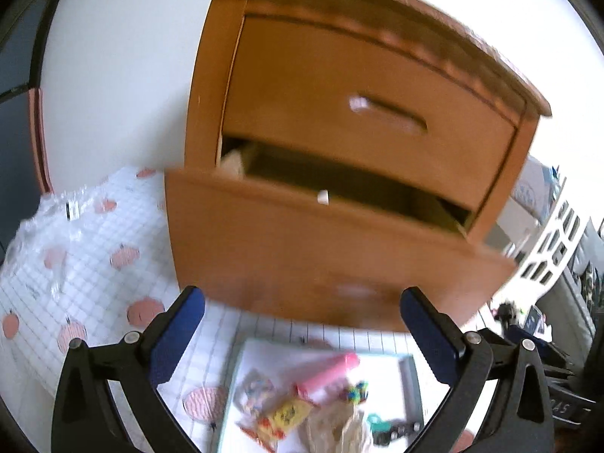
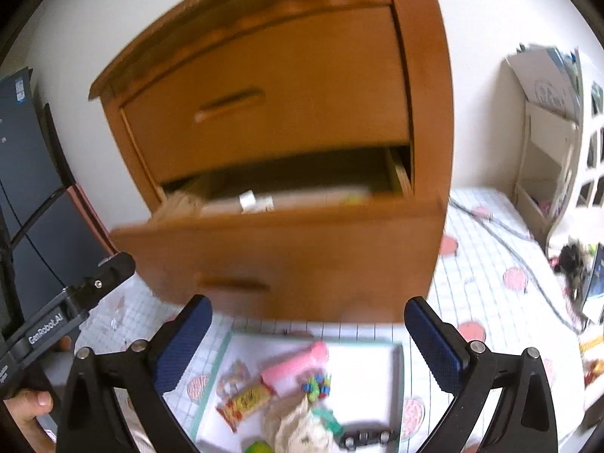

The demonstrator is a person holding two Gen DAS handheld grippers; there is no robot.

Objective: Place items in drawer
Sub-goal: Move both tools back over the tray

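A wooden cabinet (image 1: 358, 87) stands on the checked cloth, its lower drawer (image 1: 302, 241) (image 2: 287, 241) pulled partly out. Below it a white tray (image 1: 392, 373) (image 2: 362, 373) holds several small items: a pink tube (image 1: 332, 372) (image 2: 298, 364), a yellow snack packet (image 1: 287, 415) (image 2: 245, 400), a crumpled beige bag (image 1: 339, 430) (image 2: 298, 426), a colourful small toy (image 1: 356, 392) (image 2: 317, 381). My left gripper (image 1: 302, 324) hangs open above the tray, nothing between its blue pads. My right gripper (image 2: 307, 328) is open too, over the same tray. The left tool's body (image 2: 75, 305) shows at the left of the right wrist view.
The checked cloth with pink pumpkins (image 1: 94, 264) (image 2: 509, 264) covers the surface. Clear plastic wrap (image 1: 49, 222) lies at the left. A white shelf unit (image 2: 558, 143) stands at the right, with clutter (image 2: 577, 260) beside it. A dark panel (image 2: 26, 173) stands at the left.
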